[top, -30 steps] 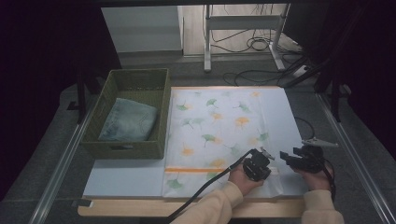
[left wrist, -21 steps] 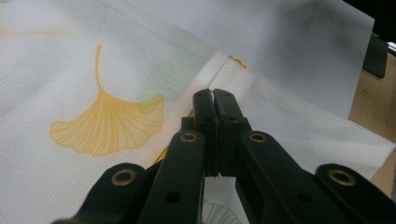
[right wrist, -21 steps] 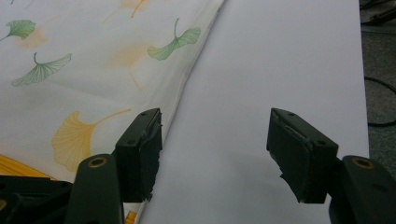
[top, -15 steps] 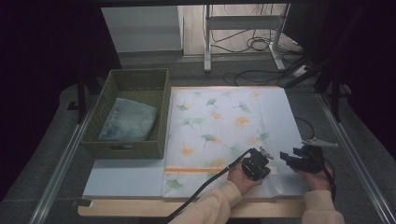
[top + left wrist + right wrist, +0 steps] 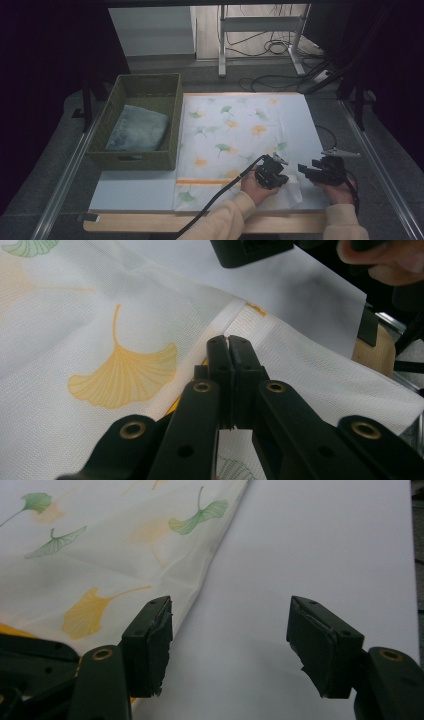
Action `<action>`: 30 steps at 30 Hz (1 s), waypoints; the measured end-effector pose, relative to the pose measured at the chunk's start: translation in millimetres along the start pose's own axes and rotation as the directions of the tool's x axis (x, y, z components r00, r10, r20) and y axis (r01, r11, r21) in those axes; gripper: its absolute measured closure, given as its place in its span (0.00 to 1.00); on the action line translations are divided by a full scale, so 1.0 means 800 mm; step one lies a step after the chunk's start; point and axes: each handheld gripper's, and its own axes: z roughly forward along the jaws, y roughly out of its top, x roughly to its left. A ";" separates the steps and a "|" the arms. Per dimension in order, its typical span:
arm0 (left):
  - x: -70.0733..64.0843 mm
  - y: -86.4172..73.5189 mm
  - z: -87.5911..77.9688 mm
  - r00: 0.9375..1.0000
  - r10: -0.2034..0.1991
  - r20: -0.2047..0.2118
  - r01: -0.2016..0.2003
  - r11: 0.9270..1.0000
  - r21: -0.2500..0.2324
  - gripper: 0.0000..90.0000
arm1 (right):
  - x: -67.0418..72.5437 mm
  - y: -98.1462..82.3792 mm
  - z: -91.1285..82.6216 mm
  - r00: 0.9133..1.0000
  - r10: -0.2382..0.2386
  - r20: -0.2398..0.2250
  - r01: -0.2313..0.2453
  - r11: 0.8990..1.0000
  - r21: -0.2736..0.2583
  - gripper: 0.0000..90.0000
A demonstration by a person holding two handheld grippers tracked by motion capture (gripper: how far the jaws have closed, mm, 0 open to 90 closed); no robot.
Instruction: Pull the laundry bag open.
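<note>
Two claws work at the near right corner of the leaf-print cloth spread on the white table. The left claw is pressed together, pinching the cloth's hem; the right claw is spread beside the edge. Judged next: grip there, then fold. A green basket stands left; cables lie on the floor behind.

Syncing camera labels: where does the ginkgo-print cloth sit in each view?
High view: the ginkgo-print cloth covers the table's middle, right of the green basket.
Left gripper view: it lies beneath the shut left gripper, at its hem.
Right gripper view: upper left, beside the open right gripper.
Shared landmark: the yellow ginkgo leaf print.
</note>
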 end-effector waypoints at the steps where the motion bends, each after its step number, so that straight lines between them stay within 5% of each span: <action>1: 0.001 0.000 -0.001 1.000 -0.006 0.001 0.006 1.000 -0.002 1.00 | 0.001 0.000 -0.001 1.000 0.001 -0.008 -0.001 1.000 0.002 0.39; 10: 0.006 -0.003 -0.004 1.000 -0.014 -0.002 0.014 1.000 -0.009 1.00 | 0.014 0.008 -0.006 0.992 0.027 -0.127 -0.020 0.998 0.053 0.39; 21: 0.014 -0.003 -0.017 0.999 -0.032 0.000 0.032 0.999 -0.044 1.00 | 0.016 0.003 0.000 0.977 0.088 -0.192 -0.068 0.991 0.112 0.42; 27: 0.019 -0.005 -0.021 0.999 -0.043 -0.001 0.043 0.998 -0.055 1.00 | 0.022 0.002 0.008 0.960 0.105 -0.261 -0.069 0.987 0.143 0.48; 30: 0.021 -0.007 -0.021 0.999 -0.048 0.007 0.049 0.997 -0.057 1.00 | 0.023 -0.001 0.014 0.941 0.129 -0.314 -0.083 0.984 0.156 0.57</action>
